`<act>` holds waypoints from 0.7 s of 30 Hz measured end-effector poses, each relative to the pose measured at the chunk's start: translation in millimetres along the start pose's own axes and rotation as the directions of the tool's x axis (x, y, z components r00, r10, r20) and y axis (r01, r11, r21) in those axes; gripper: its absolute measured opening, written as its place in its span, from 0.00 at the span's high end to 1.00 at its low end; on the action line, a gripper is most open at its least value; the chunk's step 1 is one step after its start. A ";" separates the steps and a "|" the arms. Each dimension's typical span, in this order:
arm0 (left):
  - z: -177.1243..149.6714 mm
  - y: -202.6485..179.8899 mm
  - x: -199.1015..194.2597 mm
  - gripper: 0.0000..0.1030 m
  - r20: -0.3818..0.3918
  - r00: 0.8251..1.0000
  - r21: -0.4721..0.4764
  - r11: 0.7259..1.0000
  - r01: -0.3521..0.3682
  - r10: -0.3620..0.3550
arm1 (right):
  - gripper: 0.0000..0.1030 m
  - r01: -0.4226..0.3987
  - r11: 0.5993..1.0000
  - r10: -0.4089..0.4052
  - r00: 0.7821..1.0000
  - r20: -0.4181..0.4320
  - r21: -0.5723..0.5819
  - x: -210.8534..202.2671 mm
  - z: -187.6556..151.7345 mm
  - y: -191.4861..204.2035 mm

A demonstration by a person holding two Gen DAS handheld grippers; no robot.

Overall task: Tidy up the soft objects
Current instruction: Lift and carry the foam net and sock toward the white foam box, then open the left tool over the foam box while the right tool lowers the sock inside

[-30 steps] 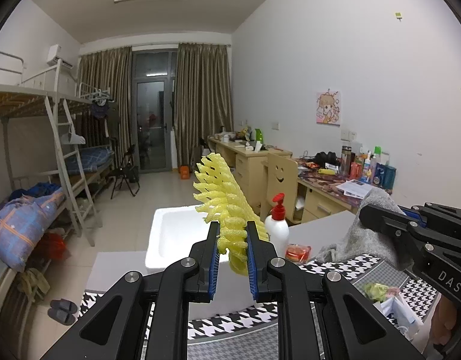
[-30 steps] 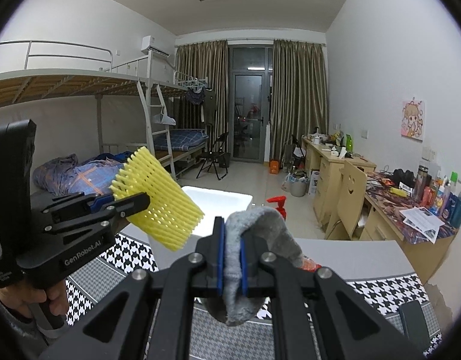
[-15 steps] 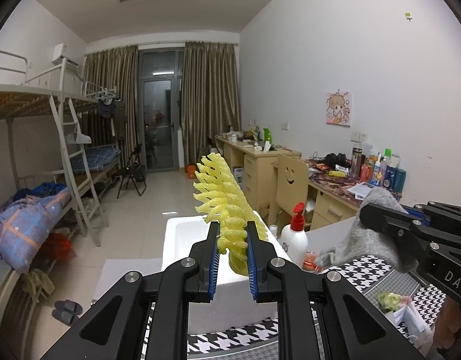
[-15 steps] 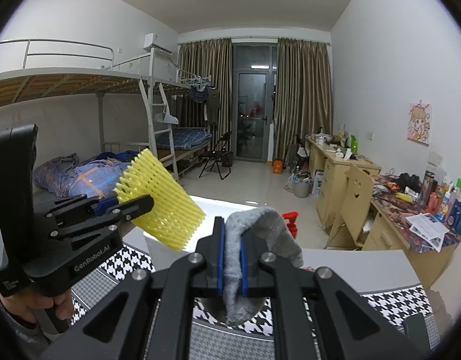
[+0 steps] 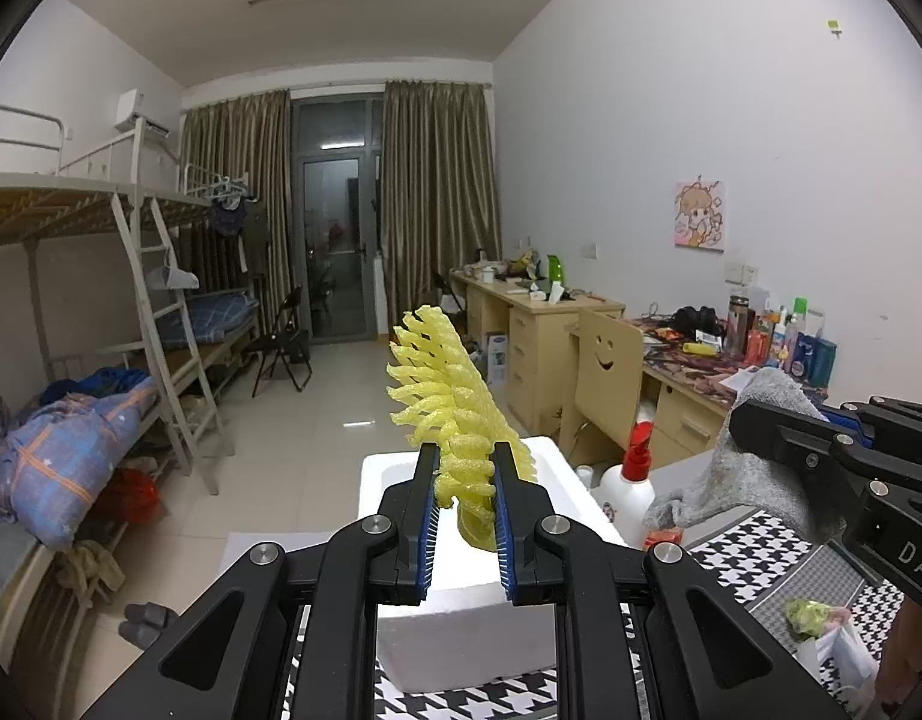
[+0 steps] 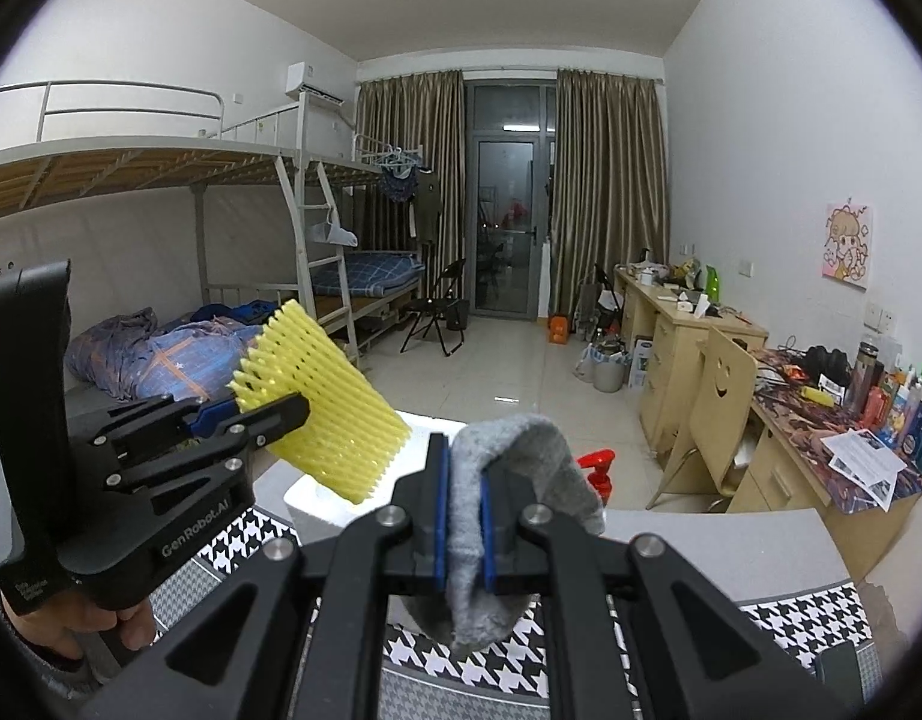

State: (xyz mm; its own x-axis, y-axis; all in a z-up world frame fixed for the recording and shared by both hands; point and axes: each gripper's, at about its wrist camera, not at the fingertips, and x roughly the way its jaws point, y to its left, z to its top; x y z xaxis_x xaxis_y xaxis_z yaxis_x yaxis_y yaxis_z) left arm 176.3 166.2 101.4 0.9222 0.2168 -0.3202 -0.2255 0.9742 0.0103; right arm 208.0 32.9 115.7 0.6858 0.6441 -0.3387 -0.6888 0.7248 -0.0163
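Jaws clamp yellow foam net (image 5: 455,420), grey cloth (image 6: 509,480)

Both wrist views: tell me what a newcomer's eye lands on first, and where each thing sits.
The bright yellow foam net stands out first, pinched in the left tool and held in the air above the white foam box. Next comes the limp grey cloth, clamped in the right tool and drooping over the houndstooth mat. A red-capped pump bottle stands just right of the box.

The left hand-held gripper (image 6: 281,405) reads "GenRobot.AI"; the right hand-held gripper (image 5: 761,426) shows "DAS".
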 end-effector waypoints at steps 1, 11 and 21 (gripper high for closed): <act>0.2 -0.3 2.3 0.83 -0.005 1.000 -0.002 1.000 0.000 0.000 | 0.89 0.002 1.000 -0.002 1.000 -0.002 -0.001 2.1 0.1 0.5; 0.4 -3.5 24.2 0.83 -0.049 0.999 -0.009 1.000 -0.007 0.006 | 0.88 0.010 1.000 -0.010 1.000 -0.030 -0.007 22.8 4.0 4.4; -0.4 2.6 51.2 0.83 -0.096 0.995 -0.013 1.000 -0.013 0.012 | 0.89 0.004 1.000 -0.005 0.999 -0.038 -0.011 32.3 10.2 4.6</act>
State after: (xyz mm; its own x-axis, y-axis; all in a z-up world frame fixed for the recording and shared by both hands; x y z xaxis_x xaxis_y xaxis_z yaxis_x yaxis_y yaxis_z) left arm 222.8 179.8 84.6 0.8850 0.2215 -0.4096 -0.2420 0.9703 0.0020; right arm 229.4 59.5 114.2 0.6797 0.6311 -0.3738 -0.6884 0.7248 -0.0279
